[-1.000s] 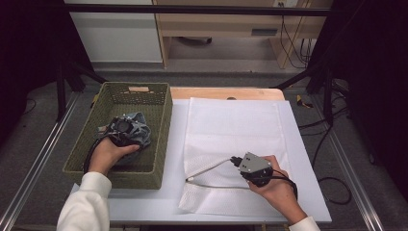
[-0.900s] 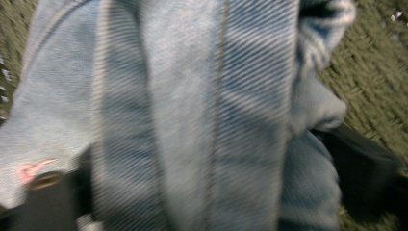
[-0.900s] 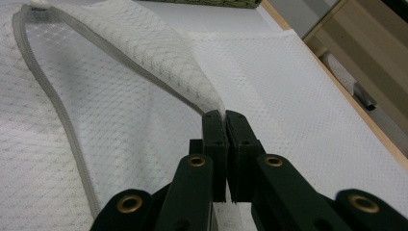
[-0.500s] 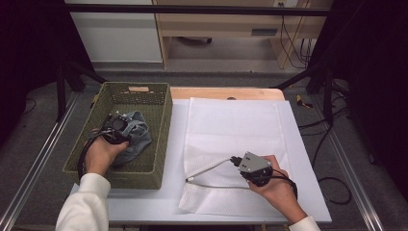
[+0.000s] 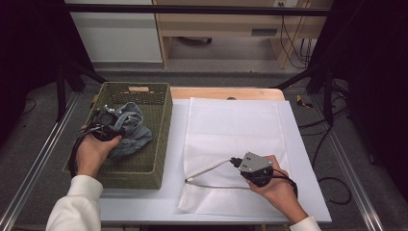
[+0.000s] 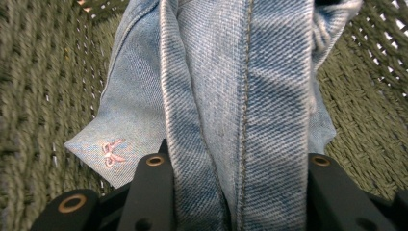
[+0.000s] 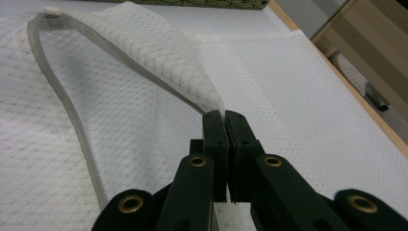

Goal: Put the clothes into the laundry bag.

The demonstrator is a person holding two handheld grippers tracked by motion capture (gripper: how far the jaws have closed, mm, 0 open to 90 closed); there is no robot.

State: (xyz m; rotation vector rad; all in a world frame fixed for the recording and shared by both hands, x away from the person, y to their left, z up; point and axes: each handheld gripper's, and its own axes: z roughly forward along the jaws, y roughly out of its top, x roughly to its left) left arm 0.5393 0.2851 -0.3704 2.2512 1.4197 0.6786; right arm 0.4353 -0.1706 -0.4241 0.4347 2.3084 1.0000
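- Far left, in the green woven basket (image 5: 159, 144): blue denim garment (image 5: 129, 129), bunched up, partly lifted off the basket floor.
- Left gripper (image 5: 103, 126) — clamped on a thick fold of that denim, jaws having just been closing onto it; in the left gripper view the cloth (image 6: 240, 106) packed between both black jaws, seam running up the middle, small pink bow stitched on a corner.
- Handling, as a guess: soft and floppy, no stiffness, moderately heavy for cloth; likely to hang and trail, perhaps snag on the basket weave. Not fragile, not slippery — twill gives good bite. Best taken by a multi-layer fold or a seam, as now, rather than a single thin edge.
- Centre and right, flat on the white table (image 5: 144, 202): white mesh laundry bag (image 5: 231, 130), opening toward the near side.
- Right gripper (image 5: 235, 162) — jaws pressed together, pinching the upper lip of the bag; in the right gripper view the mesh edge (image 7: 159, 53) raised in an arch, grey zipper tape (image 7: 62, 96) curving below.
- Mesh by the look of it very light, limp, slightly slick; best held at the hemmed rim.
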